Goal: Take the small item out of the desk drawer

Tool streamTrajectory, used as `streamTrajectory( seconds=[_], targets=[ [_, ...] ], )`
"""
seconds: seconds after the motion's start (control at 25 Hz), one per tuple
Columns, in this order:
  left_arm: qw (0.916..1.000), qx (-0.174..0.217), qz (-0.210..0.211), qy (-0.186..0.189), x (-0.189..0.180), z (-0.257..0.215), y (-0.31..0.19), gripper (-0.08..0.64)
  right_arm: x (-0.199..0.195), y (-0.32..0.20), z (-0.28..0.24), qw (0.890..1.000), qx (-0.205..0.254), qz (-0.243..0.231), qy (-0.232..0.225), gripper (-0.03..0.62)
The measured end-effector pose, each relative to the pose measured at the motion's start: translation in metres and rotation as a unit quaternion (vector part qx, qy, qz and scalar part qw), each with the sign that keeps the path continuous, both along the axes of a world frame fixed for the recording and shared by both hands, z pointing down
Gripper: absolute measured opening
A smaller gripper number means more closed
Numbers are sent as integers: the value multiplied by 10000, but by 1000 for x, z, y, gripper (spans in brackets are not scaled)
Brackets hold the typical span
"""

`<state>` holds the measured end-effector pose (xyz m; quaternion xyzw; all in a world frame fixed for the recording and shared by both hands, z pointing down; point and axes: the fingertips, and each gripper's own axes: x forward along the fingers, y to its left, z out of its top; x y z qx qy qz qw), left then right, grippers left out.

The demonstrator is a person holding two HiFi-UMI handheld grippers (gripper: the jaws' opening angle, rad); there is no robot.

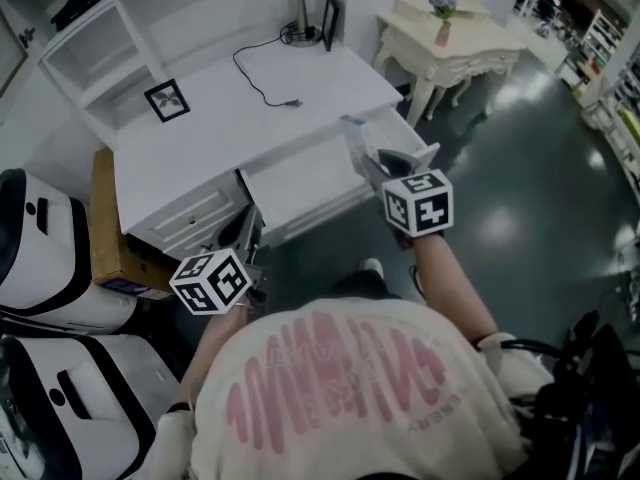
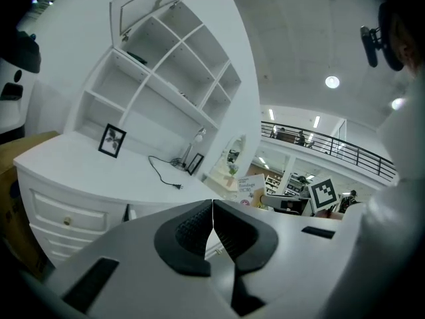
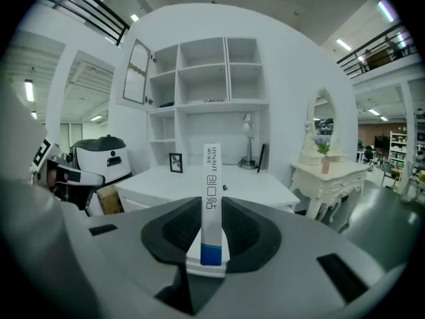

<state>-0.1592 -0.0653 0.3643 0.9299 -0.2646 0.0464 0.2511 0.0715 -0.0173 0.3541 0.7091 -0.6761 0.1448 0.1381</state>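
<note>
Pinching the small box (image 3: 212,178) upright between narrowly parted pads near the drawer (image 1: 398,128), the right gripper (image 3: 212,211) is probably needing a steady lift clear, while the left gripper (image 2: 212,228) is hanging closed and empty.

The tabletop (image 1: 250,128) lies mostly bare, crossed only by a cable (image 1: 258,83) and a small picture frame (image 1: 167,99), while the pulled-out drawer (image 1: 408,134) juts into open floor (image 1: 520,208).

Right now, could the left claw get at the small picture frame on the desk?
Probably yes. The left claw is shut and empty, and the picture frame stands upright on bare desk top with nothing between them; the claw would need to open first.
</note>
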Motion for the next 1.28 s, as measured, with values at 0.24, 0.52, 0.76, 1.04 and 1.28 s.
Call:
streamTrajectory(
  seconds=[0.24,0.52,0.76,1.04,1.28],
  targets=[
    [9997,116,204,-93,0,-13,12,31,-17,27,-31,9990,409,182,-79,102],
    [9997,95,225,-15,11,-21,23,31,-22,47,-34,9996,236,138,79,102],
    [9999,-31,141,-40,17,-18,36,31,-16,59,-28,9997,174,154,0,101],
    [9996,-34,208,-177,33,-13,56,31,-5,73,-19,9995,192,155,-218,101],
    [9998,-42,141,-165,41,-12,66,31,1,82,-17,9998,123,39,-143,101]
  ],
)
